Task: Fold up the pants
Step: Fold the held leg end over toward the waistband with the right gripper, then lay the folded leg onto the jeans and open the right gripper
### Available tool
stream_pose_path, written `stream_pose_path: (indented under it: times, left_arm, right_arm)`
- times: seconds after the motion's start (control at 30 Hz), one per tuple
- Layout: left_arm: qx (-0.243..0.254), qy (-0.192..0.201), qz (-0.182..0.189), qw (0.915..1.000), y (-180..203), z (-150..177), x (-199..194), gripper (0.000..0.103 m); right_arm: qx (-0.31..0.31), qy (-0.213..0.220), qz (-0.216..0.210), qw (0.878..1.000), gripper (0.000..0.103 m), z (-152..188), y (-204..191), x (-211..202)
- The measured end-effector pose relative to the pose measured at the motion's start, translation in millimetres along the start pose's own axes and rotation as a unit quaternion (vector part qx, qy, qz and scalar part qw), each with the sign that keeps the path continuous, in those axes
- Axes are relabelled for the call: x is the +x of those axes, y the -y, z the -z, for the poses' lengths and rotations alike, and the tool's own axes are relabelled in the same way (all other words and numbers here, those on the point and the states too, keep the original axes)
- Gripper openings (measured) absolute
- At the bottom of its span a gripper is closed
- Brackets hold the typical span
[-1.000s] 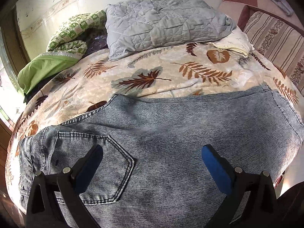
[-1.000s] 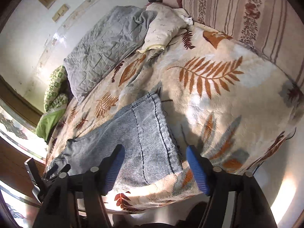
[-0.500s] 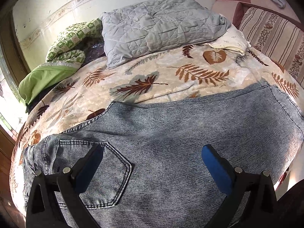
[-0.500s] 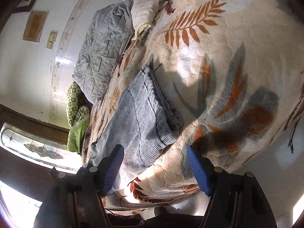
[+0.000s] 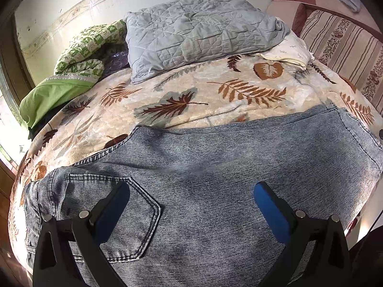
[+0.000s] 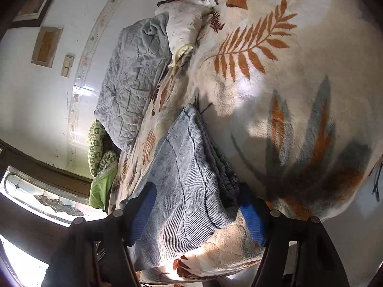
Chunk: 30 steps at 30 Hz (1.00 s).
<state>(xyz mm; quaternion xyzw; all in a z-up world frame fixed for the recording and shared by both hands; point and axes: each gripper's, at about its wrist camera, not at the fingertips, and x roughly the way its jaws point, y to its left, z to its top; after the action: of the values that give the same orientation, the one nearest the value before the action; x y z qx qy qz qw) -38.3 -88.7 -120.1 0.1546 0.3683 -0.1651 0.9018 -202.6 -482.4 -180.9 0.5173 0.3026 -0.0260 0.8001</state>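
1. Now the pants (image 5: 215, 191) lie flat across the near edge of the bed (image 5: 191, 100), already doubled leg on leg, waist and back pocket (image 5: 124, 215) toward the left, the leg hems (image 6: 215, 179) toward the right.
2. By my reading, the step in hand is the second fold: the hem end gets taken up and carried over to the waist.
3. Left tongs (image 5: 191, 205) hover over the seat of the pants beside the pocket, spread wide, pinching nothing.
4. Right tongs (image 6: 198, 212) sit low at the hem corner, rolled on their side. Their jaws have just been closing a little, with the stacked hem layers between them, one blue pad on top of the cloth and the other at the edge below. They look not yet pressed home, so I judge the cloth not gripped.
5. The next move calls for a firm pinch through all the layers at once, then a lift and a sweep leftward; the left tongs would do well to pin or catch the waist so it does not drag.
6. Risk, as I see it: the lower pad may catch the fleecy leaf blanket (image 6: 299, 95) with the denim, or miss the bottom layer so the stack splays.
7. Around: a grey quilt (image 5: 196, 28), a pale pillow (image 5: 289, 50) and a green bundle (image 5: 71, 71) sit well back by the wall, a striped cushion (image 5: 340, 47) at the right. None stands in the way of the fold.
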Motion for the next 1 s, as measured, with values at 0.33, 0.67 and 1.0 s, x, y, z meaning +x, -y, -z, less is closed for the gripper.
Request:
stream_pose_path:
  times: [0.33, 0.67, 1.0]
  left_arm:
    - [-0.009, -0.019, -0.002, 0.9998, -5, 1, 11, 0.103]
    - [-0.047, -0.097, 0.009, 0.9941, -23, 4, 35, 0.103]
    - [-0.106, -0.053, 0.004, 0.9929, -64, -9, 10, 0.103]
  right_arm:
    - [0.016, -0.011, 0.012, 1.000, 0.026, -16, 0, 30]
    - [-0.093, 0.015, 0.034, 0.995, 0.022, -13, -76, 21]
    - [-0.207, -0.033, 0.023, 0.978, 0.022, 30, -161, 43]
